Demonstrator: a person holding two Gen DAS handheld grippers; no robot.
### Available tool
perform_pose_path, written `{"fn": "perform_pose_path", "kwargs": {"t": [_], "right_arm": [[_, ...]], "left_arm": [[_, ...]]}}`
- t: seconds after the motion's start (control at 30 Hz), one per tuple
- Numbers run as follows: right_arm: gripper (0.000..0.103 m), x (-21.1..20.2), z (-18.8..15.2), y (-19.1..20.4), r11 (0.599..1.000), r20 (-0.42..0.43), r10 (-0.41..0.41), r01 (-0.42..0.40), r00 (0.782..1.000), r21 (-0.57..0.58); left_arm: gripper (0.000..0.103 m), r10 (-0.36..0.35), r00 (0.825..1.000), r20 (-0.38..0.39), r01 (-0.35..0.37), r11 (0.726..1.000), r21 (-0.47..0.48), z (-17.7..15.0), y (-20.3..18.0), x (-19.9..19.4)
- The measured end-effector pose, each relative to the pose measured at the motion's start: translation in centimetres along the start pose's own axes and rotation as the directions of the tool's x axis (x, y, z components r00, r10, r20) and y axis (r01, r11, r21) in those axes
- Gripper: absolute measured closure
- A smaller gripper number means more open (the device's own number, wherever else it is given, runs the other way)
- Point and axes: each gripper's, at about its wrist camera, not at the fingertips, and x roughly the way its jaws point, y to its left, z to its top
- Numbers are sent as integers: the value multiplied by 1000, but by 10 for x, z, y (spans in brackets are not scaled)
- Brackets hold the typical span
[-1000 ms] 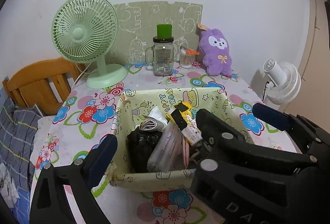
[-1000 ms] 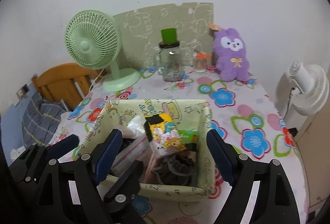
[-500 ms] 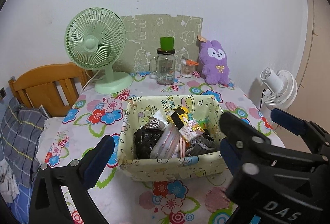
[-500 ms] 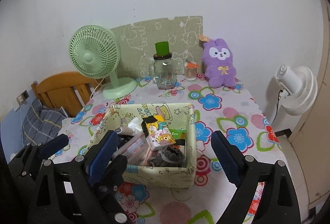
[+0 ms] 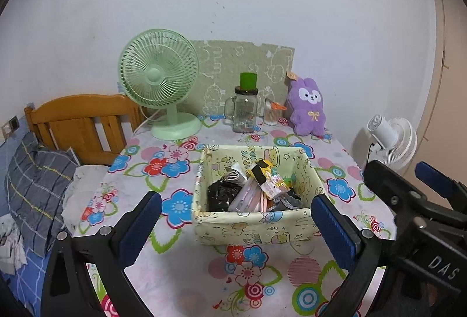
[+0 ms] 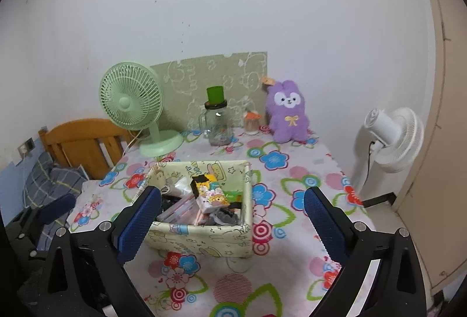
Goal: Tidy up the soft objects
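White wall behind, flowery tabletop in front. Biggest thing on it is the yellow fabric bin in the middle, stuffed with pouches and packets. Green desk fan stands back left, purple plush bunny sits upright against the wall back right, well apart from the bin. Left tongs and right tongs both spread wide, empty, hanging near the bin.

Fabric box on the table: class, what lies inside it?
Inside the fabric box show a yellow packet, a black bundle and a clear pouch. Anything beneath them is covered.
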Motion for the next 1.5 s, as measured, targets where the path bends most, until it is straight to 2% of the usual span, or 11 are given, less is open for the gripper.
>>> {"fn": "perform_pose_path", "kwargs": {"t": [0.57,1.0,1.5], "right_arm": [[2,-62,-2,-12,999,82,-23,21,996,30],[2,-81,-17,-16,999,92,-39,35,995,40],[2,-80,-18,-14,999,82,-14,11,997,33]], "left_arm": [[0,8,992,122,-8,1000,1,-5,8,-64],[0,25,992,127,-24,1000,-10,-20,12,-80],[0,18,993,118,-16,1000,-22,-17,11,-82]]}}
